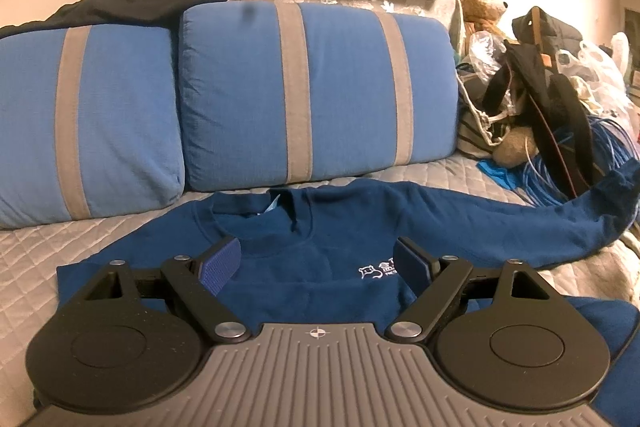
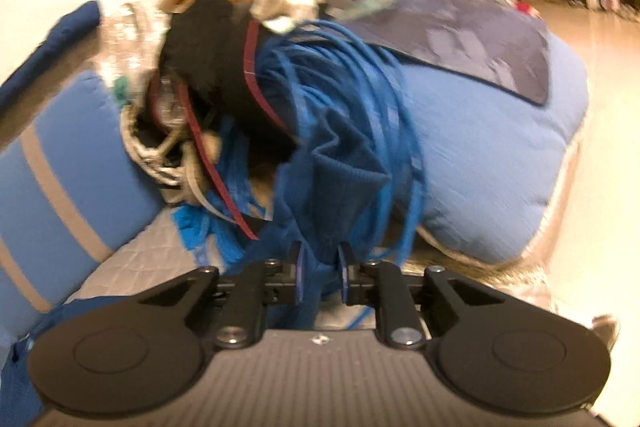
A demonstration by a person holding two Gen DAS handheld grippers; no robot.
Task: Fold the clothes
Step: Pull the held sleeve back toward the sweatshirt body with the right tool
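Right jaws clamped on the cuff end of the sleeve, right gripper far out by the cable coil; left gripper jaws wide apart, nothing between, just above the sweatshirt chest. Sleeve's long axis runs sideways from body to cuff; the fold, I'd judge, means carrying the cuff back along it toward the collar; the right hand has it.

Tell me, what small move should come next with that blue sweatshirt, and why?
Probably the right gripper should draw the sleeve out of the blue cables and across toward the sweatshirt chest. It is shut on the sleeve end, which lies stretched out into the clutter, while the left gripper hangs open over the chest.
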